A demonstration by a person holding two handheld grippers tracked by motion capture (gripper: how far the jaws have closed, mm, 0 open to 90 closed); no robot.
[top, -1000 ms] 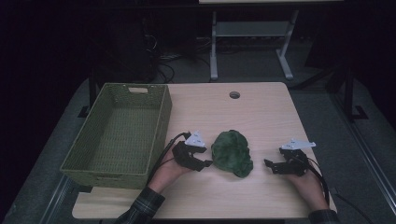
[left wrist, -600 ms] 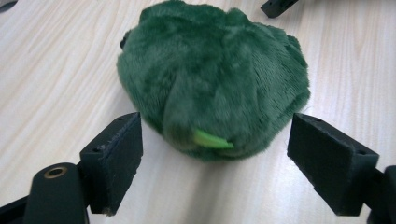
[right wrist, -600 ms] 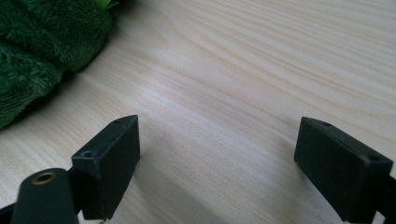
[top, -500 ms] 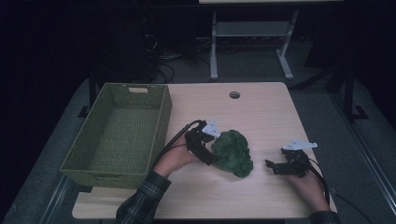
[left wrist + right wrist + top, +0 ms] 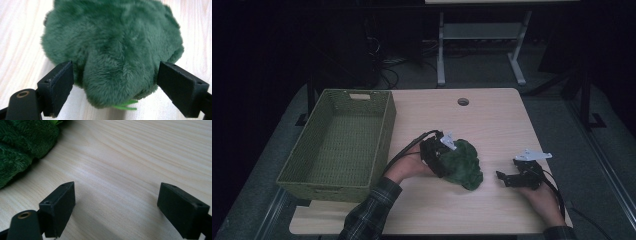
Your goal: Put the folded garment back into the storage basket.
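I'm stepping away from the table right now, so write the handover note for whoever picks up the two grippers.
Left gripper: jaws have just been opening and now stand wide, one on each side of the near end of the green plush toy; the pads do not press on it.
Right gripper: open, holding nothing, low over bare table to the right of the toy.
Things: the toy lies on the table, right of the woven basket, which holds nothing.
Done: left gripper lined up on the toy.
Left: probably close on the toy, lift it and put it in the basket.
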